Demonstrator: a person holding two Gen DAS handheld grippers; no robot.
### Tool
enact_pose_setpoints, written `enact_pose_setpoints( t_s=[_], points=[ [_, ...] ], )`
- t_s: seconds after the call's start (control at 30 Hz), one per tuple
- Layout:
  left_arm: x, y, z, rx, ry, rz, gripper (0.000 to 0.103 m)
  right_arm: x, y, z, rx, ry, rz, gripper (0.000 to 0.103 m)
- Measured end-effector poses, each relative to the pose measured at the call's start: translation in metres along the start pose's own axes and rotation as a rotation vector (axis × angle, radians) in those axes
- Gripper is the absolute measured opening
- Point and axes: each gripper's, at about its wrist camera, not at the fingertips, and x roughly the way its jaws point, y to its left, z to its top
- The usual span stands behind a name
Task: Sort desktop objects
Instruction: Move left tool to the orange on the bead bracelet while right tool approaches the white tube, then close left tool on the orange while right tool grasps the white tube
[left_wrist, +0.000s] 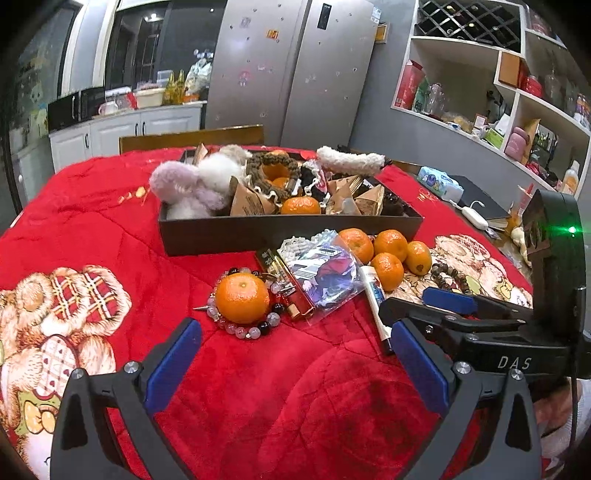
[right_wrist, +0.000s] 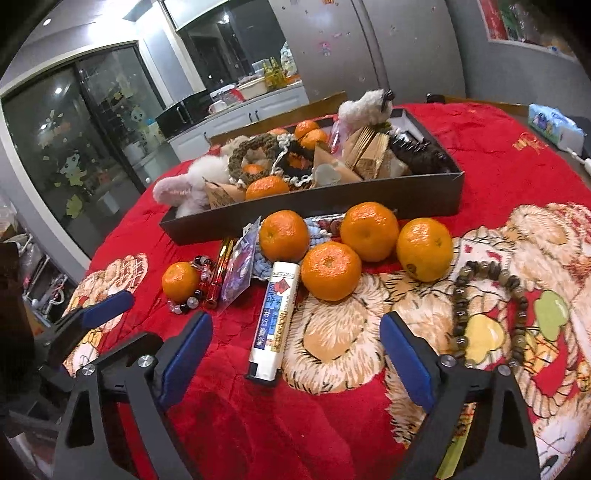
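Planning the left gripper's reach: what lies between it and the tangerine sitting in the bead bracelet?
Only bare red cloth, as the left wrist view shows. The open left gripper faces the tangerine inside the bracelet, with nothing between.

Tangerine (left_wrist: 242, 297) hides the bead bracelet's (left_wrist: 255, 330) middle — lighter (left_wrist: 376, 295) label unreadable.

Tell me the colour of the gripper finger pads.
Blue pads on black frames; clearest in the right wrist view.

Red blanket (left_wrist: 110, 206), box (left_wrist: 258, 232), tangerines (right_wrist: 364, 230)
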Motion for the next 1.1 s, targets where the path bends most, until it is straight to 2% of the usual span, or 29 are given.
enact_pose_setpoints(
  t_s=[0.17, 0.27, 0.4, 0.5, 0.63, 0.67, 0.87, 0.97, 1.03, 1.1],
  points=[
    [0.012, 0.006, 0.007, -0.022, 0.02, 0.005, 0.102, 0.01, -0.002, 0.003, 0.023, 0.03, -0.003, 0.082],
    [0.02, 0.006, 0.013, -0.014, 0.032, -0.021, 0.101, 0.01, -0.004, 0.003, 0.031, 0.023, -0.02, 0.076],
    [0.026, 0.0, 0.018, 0.038, 0.036, 0.009, 0.099, 0.011, -0.004, 0.004, 0.028, 0.027, -0.061, 0.065],
    [0.033, 0.002, 0.021, 0.05, 0.056, 0.023, 0.098, 0.011, -0.005, 0.004, 0.025, 0.03, -0.075, 0.062],
    [0.053, 0.017, 0.023, -0.025, 0.141, 0.066, 0.082, 0.014, -0.003, 0.005, 0.011, 0.035, -0.072, 0.062],
    [0.054, 0.019, 0.023, -0.031, 0.143, 0.094, 0.08, 0.014, -0.001, 0.005, 0.003, 0.037, -0.073, 0.064],
    [0.054, 0.011, 0.023, 0.015, 0.132, 0.092, 0.062, 0.015, 0.003, 0.004, -0.026, 0.051, -0.061, 0.067],
    [0.053, 0.008, 0.022, 0.023, 0.128, 0.094, 0.058, 0.014, 0.003, 0.003, -0.028, 0.052, -0.041, 0.067],
    [0.049, 0.008, 0.022, 0.024, 0.123, 0.093, 0.056, 0.014, 0.004, 0.003, -0.035, 0.053, -0.054, 0.063],
    [0.047, 0.007, 0.022, 0.022, 0.114, 0.092, 0.054, 0.013, 0.007, 0.002, -0.049, 0.058, -0.056, 0.051]
  ],
)
